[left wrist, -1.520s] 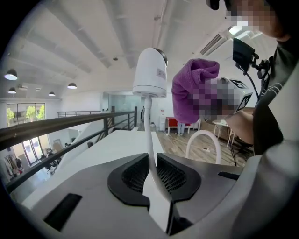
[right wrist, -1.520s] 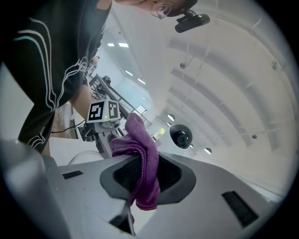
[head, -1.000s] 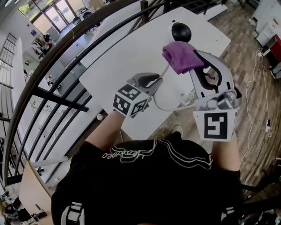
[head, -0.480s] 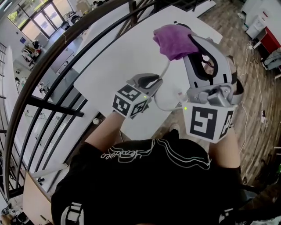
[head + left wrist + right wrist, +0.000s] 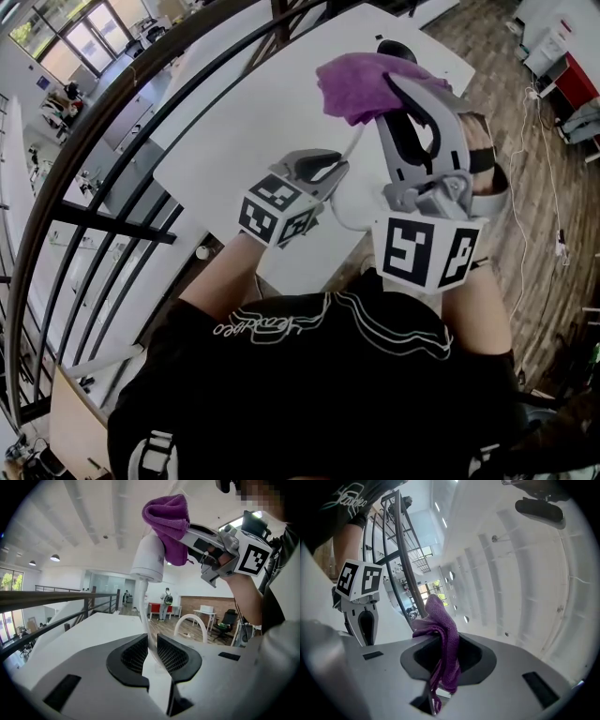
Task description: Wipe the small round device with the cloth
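Device (image 5: 147, 562), a small white round head on a thin stem (image 5: 142, 606), is held up off the table (image 5: 281, 103), with our left gripper (image 5: 151, 651) clamped on that stem. We judge it light, smooth and easily swung, so holding the stem while wiping gently seems right. Our right gripper (image 5: 445, 648) pinches the soft purple cloth (image 5: 169, 520), which lies against the head's upper side. We see no containers.

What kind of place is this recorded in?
Probably an open-plan office or lab, seemingly on a mezzanine: a black railing runs beside the white table, and an office chair and desks stand on the wooden floor beyond.
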Motion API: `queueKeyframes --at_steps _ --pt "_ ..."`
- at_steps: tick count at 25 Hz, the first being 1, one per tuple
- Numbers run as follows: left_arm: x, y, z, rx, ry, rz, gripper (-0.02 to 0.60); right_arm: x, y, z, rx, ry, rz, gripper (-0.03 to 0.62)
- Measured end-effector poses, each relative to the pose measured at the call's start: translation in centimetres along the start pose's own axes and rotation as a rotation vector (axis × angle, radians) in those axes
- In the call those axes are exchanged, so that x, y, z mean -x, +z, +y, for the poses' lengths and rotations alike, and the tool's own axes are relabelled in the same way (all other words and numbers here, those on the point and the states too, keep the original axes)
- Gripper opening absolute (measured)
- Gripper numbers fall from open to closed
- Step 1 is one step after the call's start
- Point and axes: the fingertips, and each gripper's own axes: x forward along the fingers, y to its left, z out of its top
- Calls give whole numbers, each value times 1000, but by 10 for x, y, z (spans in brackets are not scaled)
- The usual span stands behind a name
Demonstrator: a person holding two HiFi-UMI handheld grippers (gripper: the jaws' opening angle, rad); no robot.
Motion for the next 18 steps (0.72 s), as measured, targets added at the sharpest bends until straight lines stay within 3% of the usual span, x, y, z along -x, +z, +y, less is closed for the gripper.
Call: queueKeyframes --at_steps 18 --pt "1 -1 0 14 9 -20 55 0 -20 46 -27 88 52 72"
